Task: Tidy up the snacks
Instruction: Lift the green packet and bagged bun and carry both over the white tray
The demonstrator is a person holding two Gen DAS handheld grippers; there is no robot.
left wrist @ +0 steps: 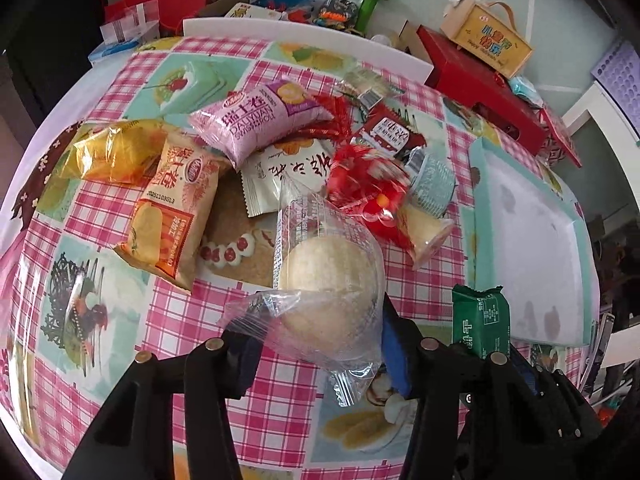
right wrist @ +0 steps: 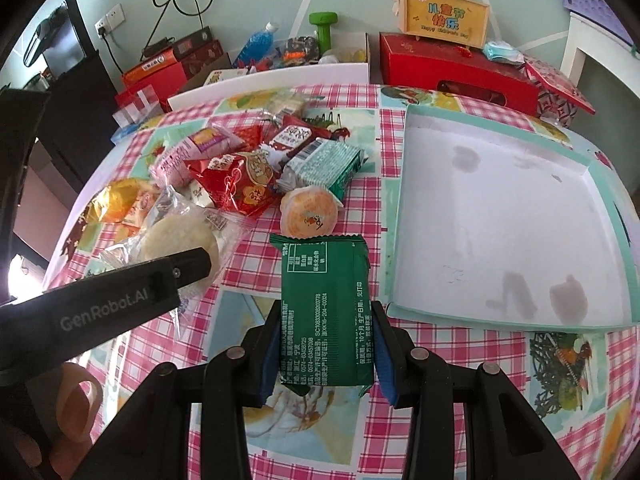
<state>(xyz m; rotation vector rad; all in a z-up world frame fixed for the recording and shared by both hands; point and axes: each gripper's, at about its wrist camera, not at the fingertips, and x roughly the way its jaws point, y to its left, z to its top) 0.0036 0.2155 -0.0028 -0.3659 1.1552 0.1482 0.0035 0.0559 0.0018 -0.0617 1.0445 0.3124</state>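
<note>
Green packet (right wrist: 326, 312): light, crinkly foil, slippery; held mid-body between the right gripper (right wrist: 326, 350) pads, just left of the tray (right wrist: 600, 184). Bun bag (left wrist: 328, 276): soft, crushable, loose film; left gripper (left wrist: 320, 344) fingers clasp its lower film, further left of the tray. Judged best taken by wrapper edges, gently.

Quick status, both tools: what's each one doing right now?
Left tool: closed on the clear-bagged round pastry.
Right tool: closed on the green snack packet.

You get bright, even daylight; fisheye bending darkens the edges, and the red wrapper (left wrist: 370, 184) blurs.
</note>
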